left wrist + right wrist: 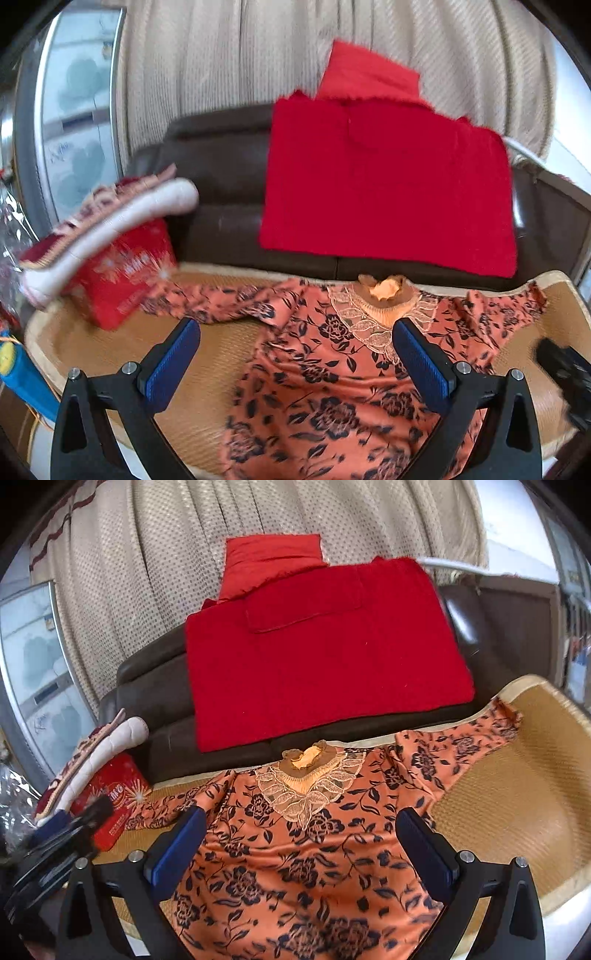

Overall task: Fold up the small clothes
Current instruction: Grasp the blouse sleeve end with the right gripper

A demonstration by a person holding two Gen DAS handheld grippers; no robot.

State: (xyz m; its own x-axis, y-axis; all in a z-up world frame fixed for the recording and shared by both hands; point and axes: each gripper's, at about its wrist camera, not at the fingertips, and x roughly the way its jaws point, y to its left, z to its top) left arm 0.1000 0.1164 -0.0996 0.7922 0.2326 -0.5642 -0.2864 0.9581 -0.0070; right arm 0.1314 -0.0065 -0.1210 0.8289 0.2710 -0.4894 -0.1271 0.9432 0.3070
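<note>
An orange blouse with dark flowers and a lace collar (332,373) (295,853) lies spread flat on a woven mat (207,369) (517,794), both sleeves stretched out sideways. My left gripper (297,350) hovers open above the blouse's left chest and sleeve, nothing between its blue pads. My right gripper (301,840) is open too, over the blouse's middle below the collar. The left gripper's body (62,845) shows at the left edge of the right wrist view, and the right gripper (565,373) at the right edge of the left wrist view.
A folded red knit garment (384,192) (321,657) lies on a dark leather sofa (221,177) (155,701) behind the mat. A red tin (122,273) (114,797) with a rolled cloth (110,221) on it stands at the mat's left. Beige curtain behind.
</note>
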